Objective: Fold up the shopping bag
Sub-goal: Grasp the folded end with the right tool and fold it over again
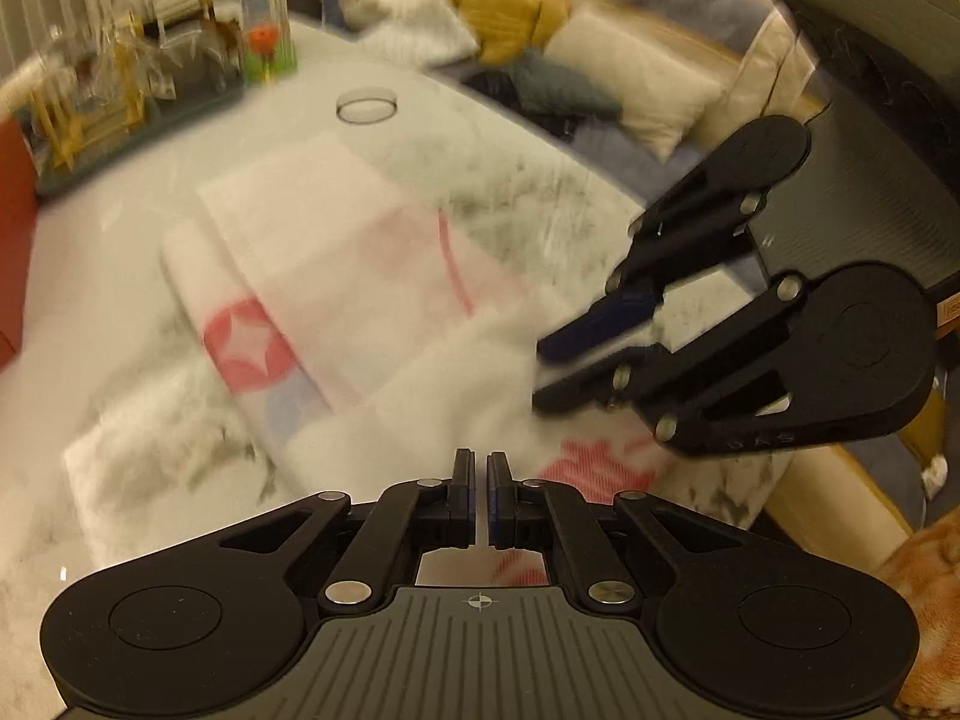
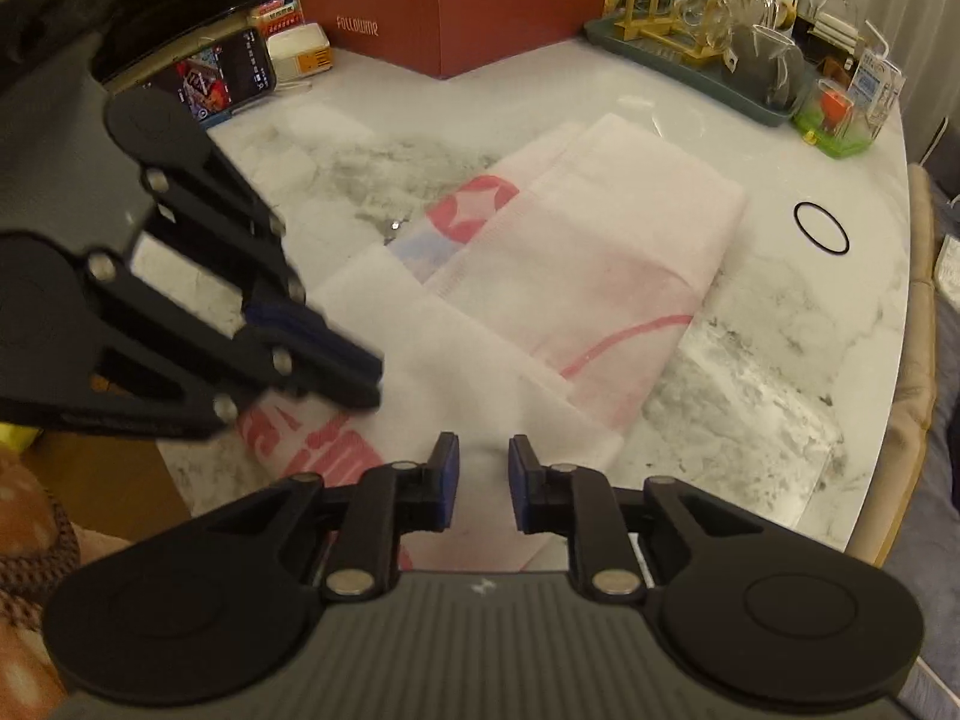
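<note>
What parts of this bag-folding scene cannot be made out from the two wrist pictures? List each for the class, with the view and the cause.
- Left wrist view: the shopping bag print is smeared by motion blur.
- Right wrist view: the bag's near red lettering is partly hidden by both gripper bodies.
- Both views: whether the left hand-held gripper pinches cloth; its fingertips hide the contact.
- Right wrist view: the phone screen is too small to read.
- The right hand-held gripper stands slightly open.

The shopping bag (image 2: pixel 600 252) is white with pink-red markings: a red badge holding a white star, a curved pink line, pale blue patches. Under it, the desk (image 2: pixel 750 372) is white marble with grey veining. Beyond the bag stands a dark red box (image 2: pixel 456 18) with pale lettering.
</note>
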`<state>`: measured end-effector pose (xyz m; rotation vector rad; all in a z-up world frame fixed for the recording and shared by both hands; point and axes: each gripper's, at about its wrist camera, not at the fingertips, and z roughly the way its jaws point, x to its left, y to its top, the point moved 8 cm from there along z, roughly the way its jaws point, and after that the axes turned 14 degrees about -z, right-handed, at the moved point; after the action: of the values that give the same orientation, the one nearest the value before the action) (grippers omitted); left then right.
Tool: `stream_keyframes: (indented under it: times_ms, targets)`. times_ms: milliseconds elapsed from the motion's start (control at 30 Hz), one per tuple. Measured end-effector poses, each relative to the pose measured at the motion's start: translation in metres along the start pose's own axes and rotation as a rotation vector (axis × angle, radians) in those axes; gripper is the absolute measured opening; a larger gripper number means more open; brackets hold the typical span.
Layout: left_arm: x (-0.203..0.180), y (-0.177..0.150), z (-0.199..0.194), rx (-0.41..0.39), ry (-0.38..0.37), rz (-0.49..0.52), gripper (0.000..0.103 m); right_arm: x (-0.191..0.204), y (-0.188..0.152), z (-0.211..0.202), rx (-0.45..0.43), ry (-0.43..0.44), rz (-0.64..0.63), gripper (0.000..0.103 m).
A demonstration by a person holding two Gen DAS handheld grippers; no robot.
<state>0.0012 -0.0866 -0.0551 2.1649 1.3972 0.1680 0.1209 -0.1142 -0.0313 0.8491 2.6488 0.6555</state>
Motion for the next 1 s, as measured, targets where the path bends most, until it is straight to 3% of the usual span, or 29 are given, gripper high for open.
stream_keyframes:
  times_ms: [100, 167, 200, 267, 300, 400, 467, 600, 667, 700, 800, 867, 933, 1000]
  targets:
    - [0.004, -0.001, -0.007, 0.028, -0.018, -0.033, 0.002, -0.002, 0.002, -0.003, 0.019, 0.003, -0.009, 0.017]
    - [0.009, 0.0, -0.009, 0.044, -0.039, -0.066, 0.002, 0.007, 0.002, -0.019, -0.036, 0.001, -0.105, 0.019]
    - [0.012, 0.0, -0.011, 0.052, -0.05, -0.084, 0.002, 0.014, 0.0, -0.028, -0.057, 0.0, -0.181, 0.022]
    - [0.018, 0.003, -0.009, 0.073, -0.081, -0.143, 0.002, 0.03, -0.009, -0.046, -0.092, -0.015, -0.367, 0.041]
    - [0.021, 0.004, -0.01, 0.083, -0.095, -0.168, 0.002, 0.038, -0.017, -0.049, -0.088, -0.021, -0.456, 0.042]
    - [0.024, 0.003, -0.014, 0.1, -0.112, -0.18, 0.002, 0.058, -0.04, -0.055, -0.074, -0.053, -0.707, 0.042]
    - [0.025, 0.002, -0.016, 0.107, -0.117, -0.182, 0.002, 0.067, -0.052, -0.053, -0.067, -0.119, -0.863, 0.041]
    - [0.029, 0.0, -0.019, 0.123, -0.138, -0.203, 0.002, 0.077, -0.065, -0.04, -0.056, -0.178, -1.066, 0.041]
    - [0.032, 0.0, -0.018, 0.129, -0.15, -0.221, 0.002, 0.08, -0.068, -0.037, -0.096, -0.23, -1.148, 0.039]
    - [0.034, 0.002, -0.015, 0.132, -0.155, -0.229, 0.002, 0.081, -0.068, -0.036, -0.11, -0.245, -1.178, 0.039]
    - [0.034, 0.003, -0.012, 0.132, -0.159, -0.236, 0.002, 0.083, -0.072, -0.031, -0.104, -0.246, -1.224, 0.014]
    - [0.032, 0.003, -0.011, 0.125, -0.159, -0.23, 0.002, 0.083, -0.073, -0.03, -0.097, -0.239, -1.224, 0.008]
    - [0.029, 0.002, -0.011, 0.11, -0.156, -0.201, 0.003, 0.08, -0.066, -0.034, -0.086, -0.179, -1.115, 0.007]
    - [0.026, 0.0, -0.013, 0.099, -0.15, -0.157, 0.003, 0.073, -0.053, -0.04, -0.068, -0.064, -0.932, 0.007]
